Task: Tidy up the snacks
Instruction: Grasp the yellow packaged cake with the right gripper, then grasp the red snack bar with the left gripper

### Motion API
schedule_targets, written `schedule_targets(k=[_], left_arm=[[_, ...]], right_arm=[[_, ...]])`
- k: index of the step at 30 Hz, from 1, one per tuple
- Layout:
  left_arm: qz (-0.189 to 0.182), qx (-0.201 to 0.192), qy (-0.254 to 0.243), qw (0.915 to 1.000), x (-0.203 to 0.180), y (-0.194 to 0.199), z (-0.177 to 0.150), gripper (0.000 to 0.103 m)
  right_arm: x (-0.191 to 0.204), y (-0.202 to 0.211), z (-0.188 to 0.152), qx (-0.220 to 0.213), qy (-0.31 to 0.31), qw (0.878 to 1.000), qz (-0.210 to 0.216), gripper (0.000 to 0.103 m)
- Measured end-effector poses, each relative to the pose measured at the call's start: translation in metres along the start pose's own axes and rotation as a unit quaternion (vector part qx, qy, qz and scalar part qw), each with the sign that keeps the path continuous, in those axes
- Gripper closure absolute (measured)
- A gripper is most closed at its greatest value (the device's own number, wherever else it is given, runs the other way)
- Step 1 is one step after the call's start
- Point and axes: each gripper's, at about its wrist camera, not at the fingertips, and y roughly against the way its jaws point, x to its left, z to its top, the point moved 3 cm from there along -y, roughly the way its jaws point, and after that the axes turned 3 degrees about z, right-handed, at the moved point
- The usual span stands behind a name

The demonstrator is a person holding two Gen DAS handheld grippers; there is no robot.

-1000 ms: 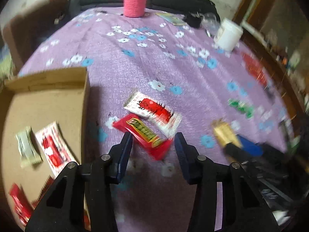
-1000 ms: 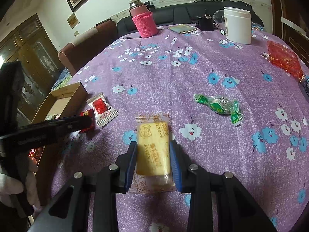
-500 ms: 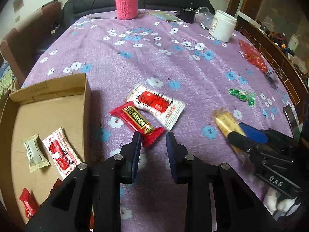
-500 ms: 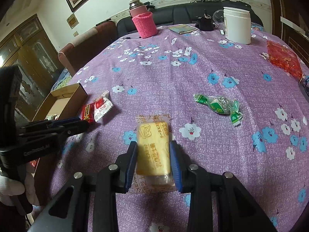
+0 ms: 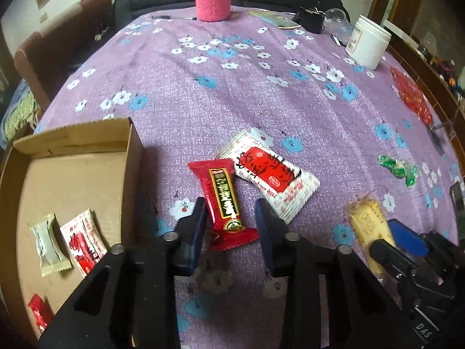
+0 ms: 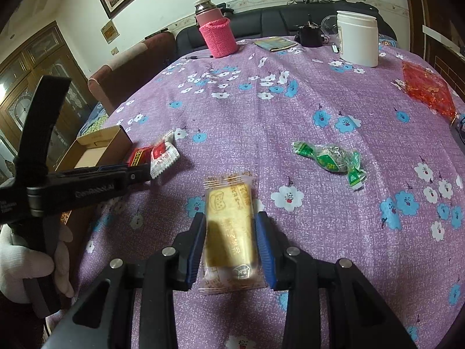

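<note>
Snacks in sealed wrappers lie on a round table under a purple cloth printed with blue and white flowers (image 5: 261, 93). At the cloth's left edge sits an open brown cardboard box (image 5: 72, 174), holding a pale grey packet (image 5: 48, 244), a white-and-red packet (image 5: 82, 242) and a small red one near its front corner. Just right of the box, the left gripper (image 5: 231, 218) points steeply down with its blue-padded jaws nearly closed around a long red bar wrapper with a dark gold-lettered label (image 5: 223, 200); the left pad touches the wrapper's edge, while a sliver of gap shows at the right pad. A white pillow packet with a red panel (image 5: 270, 171) lies touching that bar's far end. Further right, the right gripper (image 6: 231, 238) has its jaws closed on the sides of a clear-wrapped yellow cake bar (image 6: 229, 226), which rests on the cloth. A green twisted-end candy wrapper (image 6: 331, 158) lies apart to its right. A white-gloved hand (image 6: 26, 264) grips the left tool's handle
</note>
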Motion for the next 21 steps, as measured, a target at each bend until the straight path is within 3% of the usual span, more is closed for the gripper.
schedule_targets(k=[2,6,14,21], left_arm=[[-0.018,-0.002,0.002,0.9998,0.002,0.002,-0.001,0.083],[-0.037,0.0,0.007,0.9993,0.005,0.011,-0.01,0.083],[-0.118,-0.004,0.044,0.992,0.013,0.048,-0.052,0.083],[-0.16,-0.035,0.084,0.983,0.034,0.086,-0.083,0.083]], right_arm=[[0.001,0.0,0.0,0.001,0.002,1.0,-0.001,0.065],[-0.001,0.001,-0.001,0.003,-0.005,1.0,0.003,0.072],[-0.004,0.002,-0.002,0.007,-0.021,0.999,0.024,0.079],[-0.002,0.0,-0.003,0.006,-0.019,0.999,0.04,0.074]])
